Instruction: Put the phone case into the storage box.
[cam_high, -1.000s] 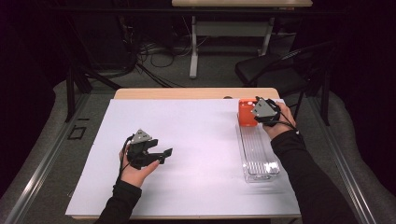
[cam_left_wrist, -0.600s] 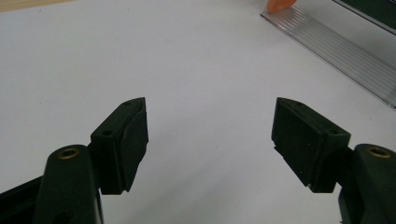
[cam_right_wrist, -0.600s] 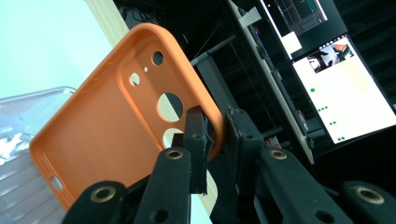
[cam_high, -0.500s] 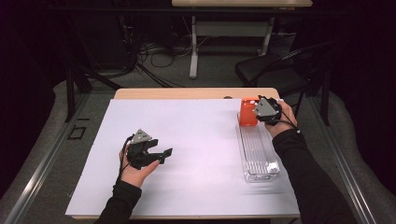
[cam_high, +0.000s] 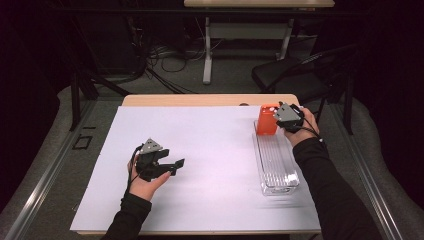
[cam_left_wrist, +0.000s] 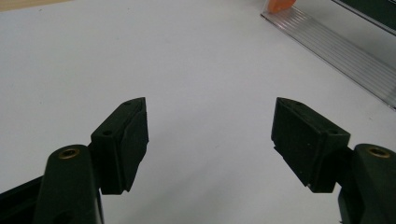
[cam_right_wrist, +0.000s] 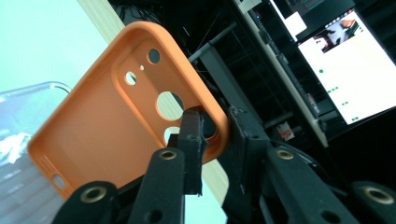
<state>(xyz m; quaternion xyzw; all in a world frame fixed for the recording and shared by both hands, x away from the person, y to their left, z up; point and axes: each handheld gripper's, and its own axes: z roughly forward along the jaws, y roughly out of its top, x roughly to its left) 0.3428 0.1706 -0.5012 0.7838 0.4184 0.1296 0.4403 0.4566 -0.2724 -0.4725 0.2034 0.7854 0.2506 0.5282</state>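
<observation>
Case first: it is a smooth orange phone cover with rounded corners, round camera holes and a raised rim, looking like soft matte rubber. You are pinching its rim beside the camera holes with your right gripper, one jaw inside the shell and one outside. In the high view the case is standing upright at the far end of a clear ribbed tray, over the tray's far edge, with your right gripper just beside it on the right. Compared with a second ago, the case and your right hand are sitting slightly farther from you. Your left gripper is resting well apart on the white sheet, its jaws spread wide over bare paper, unchanged from before.
</observation>
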